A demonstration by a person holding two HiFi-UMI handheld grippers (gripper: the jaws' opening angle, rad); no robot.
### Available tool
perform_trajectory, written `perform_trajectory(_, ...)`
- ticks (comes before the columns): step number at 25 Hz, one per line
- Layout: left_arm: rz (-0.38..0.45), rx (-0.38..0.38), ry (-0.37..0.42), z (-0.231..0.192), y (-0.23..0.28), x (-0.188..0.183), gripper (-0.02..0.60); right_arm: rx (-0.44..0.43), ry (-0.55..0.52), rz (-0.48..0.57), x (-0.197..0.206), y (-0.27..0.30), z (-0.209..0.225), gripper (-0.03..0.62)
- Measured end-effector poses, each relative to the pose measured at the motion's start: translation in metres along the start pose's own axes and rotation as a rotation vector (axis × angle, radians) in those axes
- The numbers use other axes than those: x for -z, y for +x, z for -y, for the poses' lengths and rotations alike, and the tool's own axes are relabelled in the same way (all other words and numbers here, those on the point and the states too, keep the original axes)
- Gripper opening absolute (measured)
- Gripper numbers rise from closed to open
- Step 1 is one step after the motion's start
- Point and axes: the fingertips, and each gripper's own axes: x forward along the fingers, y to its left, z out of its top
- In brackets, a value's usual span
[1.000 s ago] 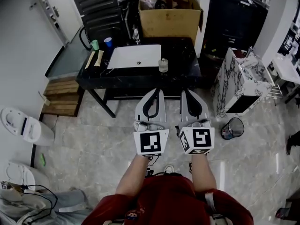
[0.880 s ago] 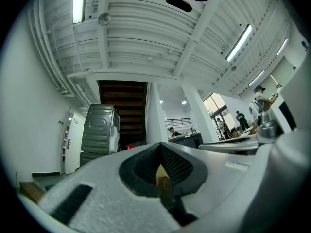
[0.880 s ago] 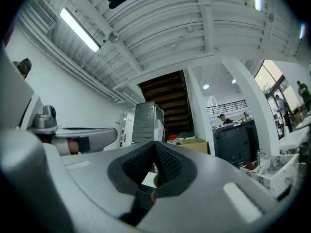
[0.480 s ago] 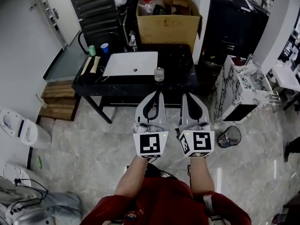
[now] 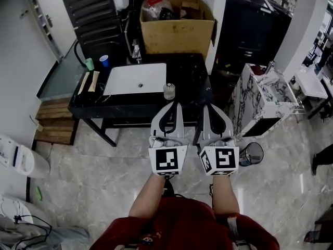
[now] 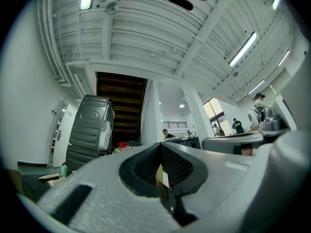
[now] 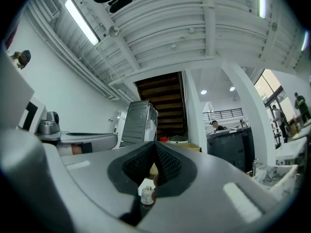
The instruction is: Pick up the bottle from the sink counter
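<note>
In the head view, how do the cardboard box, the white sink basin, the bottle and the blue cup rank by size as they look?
1. cardboard box
2. white sink basin
3. bottle and blue cup: they look nearly alike, so I do not rank this pair.

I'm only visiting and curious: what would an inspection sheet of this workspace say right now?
Surface: black sink counter, white basin.
Job's things: bottle upright near the counter's front edge, untouched.
Clutter: green cup, blue cup, cardboard box behind.
Grippers: left gripper and right gripper shut, empty.
Cables: loose cable on the floor, far left.
Surroundings: tiled floor, waste bin, marbled cabinet.
</note>
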Motion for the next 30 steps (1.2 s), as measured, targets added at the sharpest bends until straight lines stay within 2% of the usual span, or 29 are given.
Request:
perform_trajectory(6,0.003,0.03,0.02,-0.029,0.044,0.011,0.003,0.038,-0.013,0.017,0.006,0.051,0.008,0.002)
perform_trajectory(15,-0.043,0.032,0.041,-0.097,0.106,0.041,0.003,0.035,-0.006,0.009,0.029,0.147,-0.005,0.002)
perform_trajectory(18,-0.034,0.031,0.037,-0.121,0.127,0.047,0.003,0.035,-0.005,0.001,0.037,0.178,-0.009,0.002)
perform_trajectory(22,-0.061,0.035,0.022,-0.145,0.148,0.061,0.003,0.043,-0.004,-0.018,0.05,0.209,-0.011,0.0)
perform_trajectory(26,-0.028,0.037,-0.002,-0.166,0.168,0.068,0.003,0.051,-0.005,-0.037,0.063,0.237,-0.014,0.002)
perform_trajectory(30,-0.051,0.044,-0.008,-0.184,0.186,0.083,0.003,0.065,-0.002,-0.049,0.074,0.261,-0.014,0.0)
